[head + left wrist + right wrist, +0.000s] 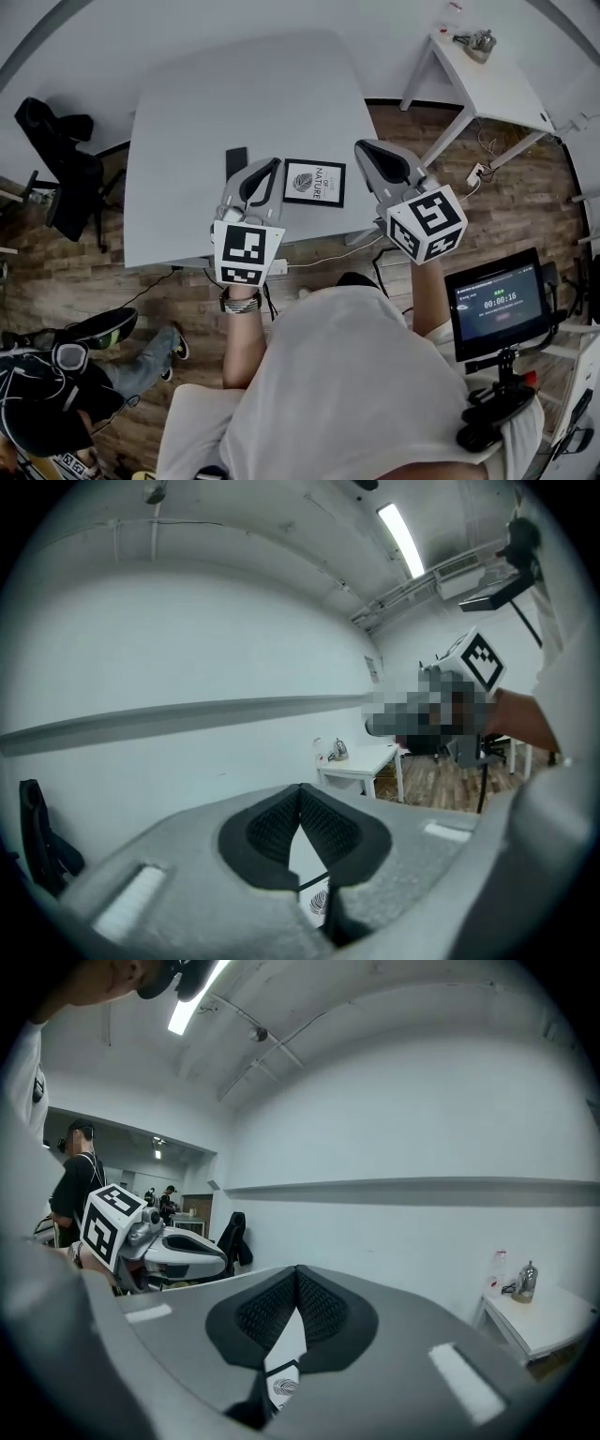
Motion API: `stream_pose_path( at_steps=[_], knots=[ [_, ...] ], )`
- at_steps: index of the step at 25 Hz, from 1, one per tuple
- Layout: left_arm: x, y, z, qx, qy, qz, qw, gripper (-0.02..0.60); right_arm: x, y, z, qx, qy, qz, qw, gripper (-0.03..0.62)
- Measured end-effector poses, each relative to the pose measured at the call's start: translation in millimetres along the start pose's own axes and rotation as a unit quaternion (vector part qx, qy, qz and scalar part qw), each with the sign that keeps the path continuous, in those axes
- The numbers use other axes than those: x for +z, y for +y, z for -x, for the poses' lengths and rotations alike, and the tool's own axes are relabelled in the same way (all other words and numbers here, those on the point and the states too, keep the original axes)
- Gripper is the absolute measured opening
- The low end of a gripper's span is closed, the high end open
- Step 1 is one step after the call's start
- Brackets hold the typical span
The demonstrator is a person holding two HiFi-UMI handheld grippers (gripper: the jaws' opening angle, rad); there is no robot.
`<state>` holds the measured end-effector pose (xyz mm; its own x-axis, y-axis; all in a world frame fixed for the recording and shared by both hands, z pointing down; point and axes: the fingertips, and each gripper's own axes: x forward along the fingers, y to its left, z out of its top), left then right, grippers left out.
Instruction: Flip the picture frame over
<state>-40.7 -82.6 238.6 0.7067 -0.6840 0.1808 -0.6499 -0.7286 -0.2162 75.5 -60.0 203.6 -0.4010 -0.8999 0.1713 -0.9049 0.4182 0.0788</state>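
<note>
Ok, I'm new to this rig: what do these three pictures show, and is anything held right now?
No robot here: a person holds a grey two-jaw gripper in each hand, each carrying a cube with square markers. The head view looks down from the person's head: the left gripper and right gripper are held over the pale grey table. The other two views look along each gripper's own jaws; in both, the jaws are together with nothing between them. On the table lies a black-rimmed picture frame with a white leaf print, print side up, and a small dark flat rectangle beside it. Nothing is held.
</note>
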Motion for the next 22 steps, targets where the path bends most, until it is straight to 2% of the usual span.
stream_pose_path(
  at_steps=[10, 22],
  knots=[
    [6, -1, 6, 0.021, -0.014, -0.004, 0.9997, 0.006, 5, 1, 5, 0.003, -0.019, 0.006, 1.0, 0.002],
    [5, -10, 8, 0.03, -0.015, -0.013, 0.9993, 0.006, -3, 8, 5, 0.022, -0.018, 0.011, 1.0, 0.002]
  ],
)
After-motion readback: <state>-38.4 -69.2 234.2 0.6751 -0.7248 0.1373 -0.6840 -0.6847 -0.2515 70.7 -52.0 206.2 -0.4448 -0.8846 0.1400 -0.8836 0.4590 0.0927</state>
